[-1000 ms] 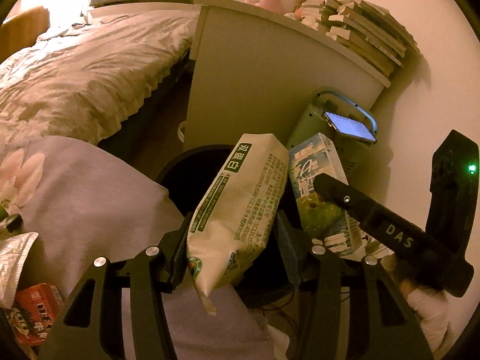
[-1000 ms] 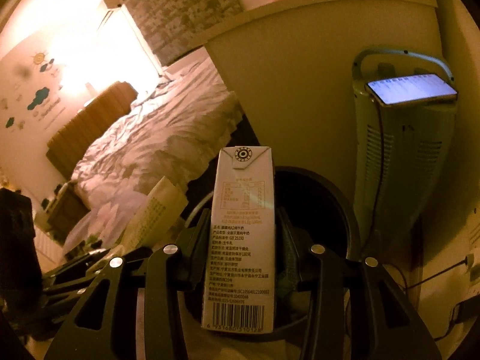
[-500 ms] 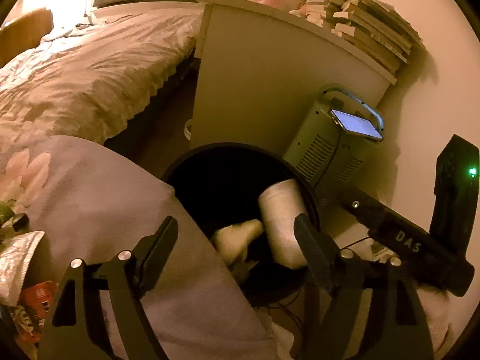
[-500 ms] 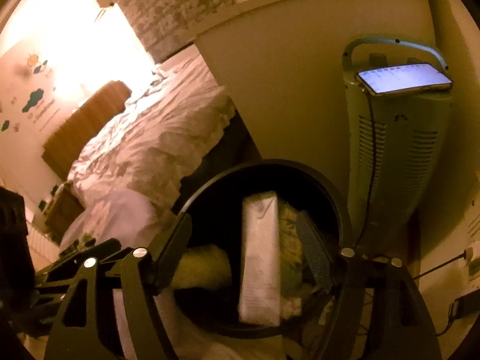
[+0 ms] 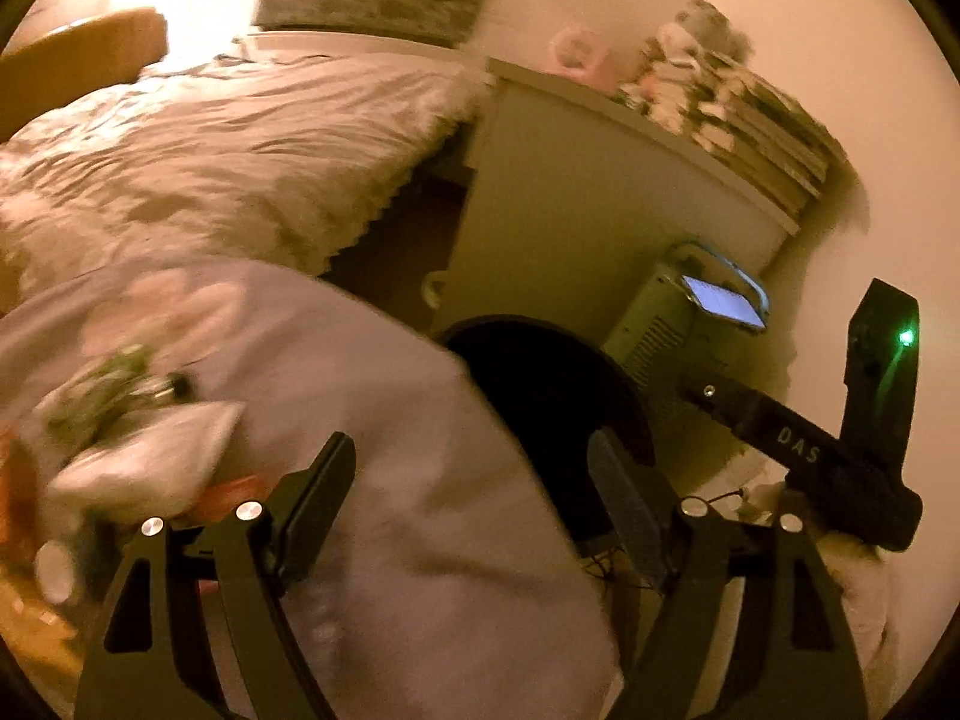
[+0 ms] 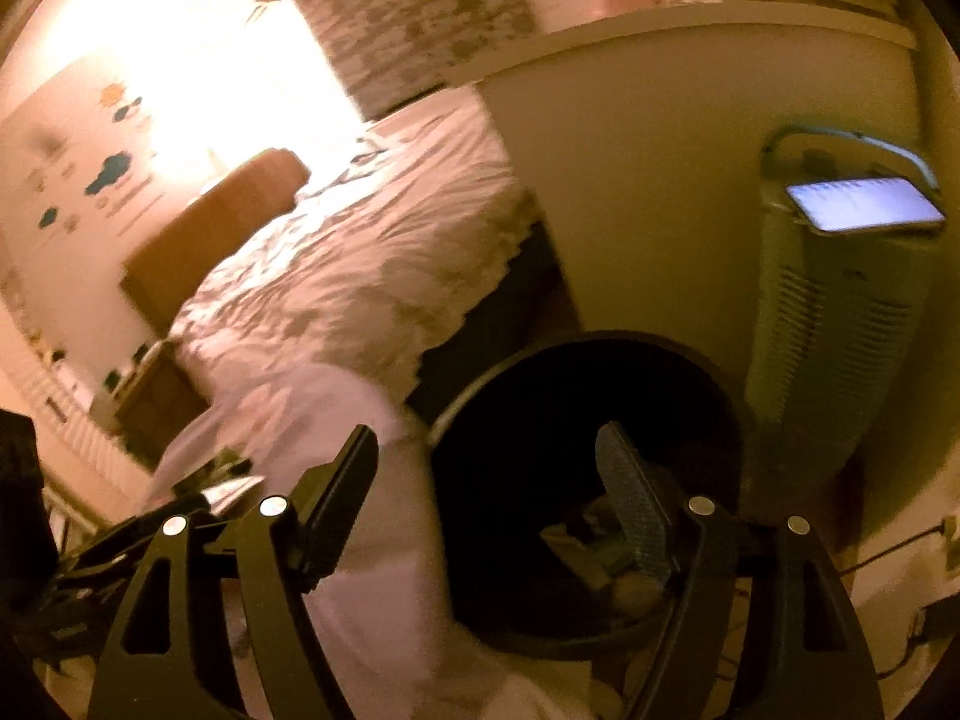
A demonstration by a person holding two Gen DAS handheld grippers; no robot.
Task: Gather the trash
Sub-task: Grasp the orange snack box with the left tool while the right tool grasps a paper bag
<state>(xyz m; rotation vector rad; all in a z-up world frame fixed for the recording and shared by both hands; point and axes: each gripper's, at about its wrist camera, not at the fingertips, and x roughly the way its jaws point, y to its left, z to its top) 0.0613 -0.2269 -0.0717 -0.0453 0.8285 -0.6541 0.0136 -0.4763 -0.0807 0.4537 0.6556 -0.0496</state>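
Left gripper (image 5: pixel 468 480) spread wide with nothing between the jaws, above a mauve cloth (image 5: pixel 420 540), the black trash bin (image 5: pixel 540 372) just ahead and right. Right gripper (image 6: pixel 486 474) just opening too, jaws apart and empty, right fingertip over the bin's mouth (image 6: pixel 540 420), dropped cartons (image 6: pixel 600 546) lying dimly inside below. More wrappers (image 5: pixel 144 456) left of the left gripper, blurred.
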